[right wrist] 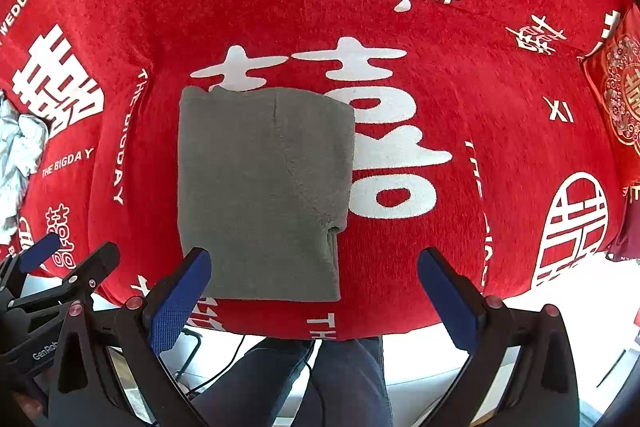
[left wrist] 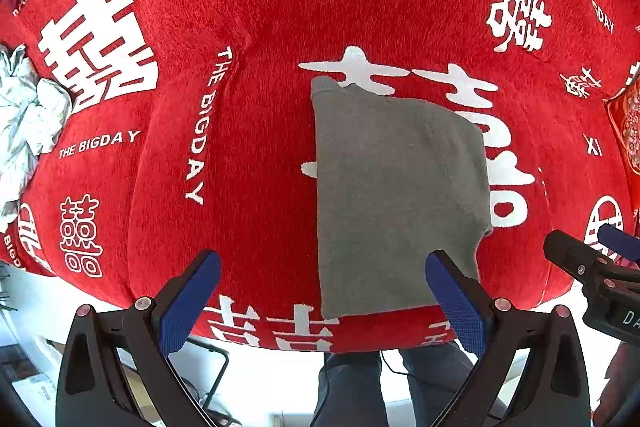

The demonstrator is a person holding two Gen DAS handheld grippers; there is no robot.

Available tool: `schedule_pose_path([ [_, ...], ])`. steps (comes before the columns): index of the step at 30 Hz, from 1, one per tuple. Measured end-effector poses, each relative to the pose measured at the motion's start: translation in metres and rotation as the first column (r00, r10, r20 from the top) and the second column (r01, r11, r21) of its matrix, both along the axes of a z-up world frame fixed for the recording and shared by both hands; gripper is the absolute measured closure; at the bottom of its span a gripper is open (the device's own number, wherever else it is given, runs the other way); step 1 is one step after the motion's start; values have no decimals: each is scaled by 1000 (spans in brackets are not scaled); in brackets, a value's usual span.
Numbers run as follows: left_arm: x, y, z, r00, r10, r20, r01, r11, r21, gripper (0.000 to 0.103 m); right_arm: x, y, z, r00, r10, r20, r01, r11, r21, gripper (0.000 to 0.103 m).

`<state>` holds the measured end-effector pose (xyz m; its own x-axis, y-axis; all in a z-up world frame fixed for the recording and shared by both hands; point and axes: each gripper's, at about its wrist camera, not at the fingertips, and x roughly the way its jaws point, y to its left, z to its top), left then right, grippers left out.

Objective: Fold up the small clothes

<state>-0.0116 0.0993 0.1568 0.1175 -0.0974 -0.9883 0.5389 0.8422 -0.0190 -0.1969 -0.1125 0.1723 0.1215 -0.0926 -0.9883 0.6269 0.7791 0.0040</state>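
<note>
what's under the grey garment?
The folded grey garment lies on the red wedding-print blanket, covering the left part of a large white character. Whether anything else sits beneath it can't be seen; the cloth hides that.

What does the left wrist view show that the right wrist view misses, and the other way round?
Only the left wrist view shows the right gripper at its right edge. Only the right wrist view shows the left gripper at its left edge, and the white round emblem whole. Both share the folded grey garment lying on the red printed blanket, and the crumpled pale cloth far left.
</note>
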Motion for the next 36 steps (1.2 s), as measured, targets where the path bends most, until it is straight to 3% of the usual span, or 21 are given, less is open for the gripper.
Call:
schedule_pose_path([
  [36,-5,5,2,1000,13,3,-13,1000,1,0,-2,8,1,1000,-6,3,6,1000,-1,0],
])
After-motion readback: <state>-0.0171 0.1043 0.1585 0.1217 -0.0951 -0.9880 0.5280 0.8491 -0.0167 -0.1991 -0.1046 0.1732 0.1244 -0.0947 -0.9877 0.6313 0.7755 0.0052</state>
